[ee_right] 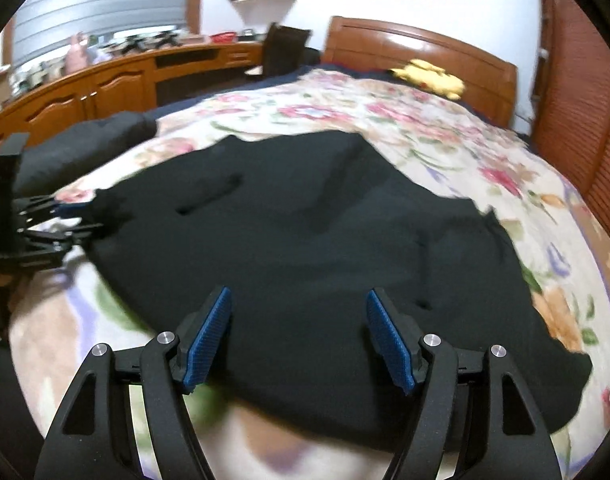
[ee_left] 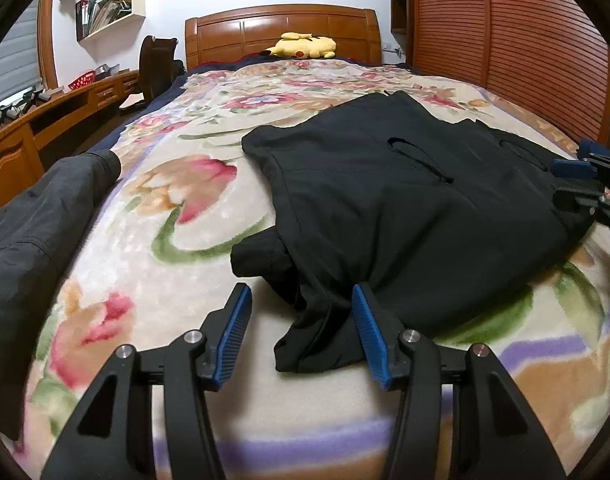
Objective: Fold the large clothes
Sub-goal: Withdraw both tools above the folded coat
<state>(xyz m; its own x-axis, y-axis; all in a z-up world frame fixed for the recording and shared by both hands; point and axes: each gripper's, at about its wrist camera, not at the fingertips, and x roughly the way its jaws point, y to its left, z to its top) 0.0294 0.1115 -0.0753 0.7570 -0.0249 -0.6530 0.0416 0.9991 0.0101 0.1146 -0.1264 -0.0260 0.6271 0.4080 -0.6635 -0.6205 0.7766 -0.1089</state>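
Observation:
A large black garment (ee_left: 405, 200) lies partly folded on the floral blanket (ee_left: 165, 240) of a bed. In the left wrist view my left gripper (ee_left: 301, 289) is open at the garment's near left corner. A bunched fold of the cloth lies between the fingers and rests against the right pad (ee_left: 371, 332), not pinched. My right gripper (ee_left: 585, 172) shows at the garment's far right edge. In the right wrist view the right gripper (ee_right: 299, 291) is open over the black garment (ee_right: 305, 240), with nothing held between its pads. The left gripper (ee_right: 65, 220) sits at the cloth's left edge.
A second dark garment (ee_left: 33, 232) lies along the bed's left side. A yellow plush toy (ee_left: 305, 46) rests by the wooden headboard (ee_left: 281, 28). A wooden desk (ee_left: 45, 120) and a chair (ee_left: 155, 64) stand left of the bed, slatted wardrobe doors (ee_left: 525, 40) to the right.

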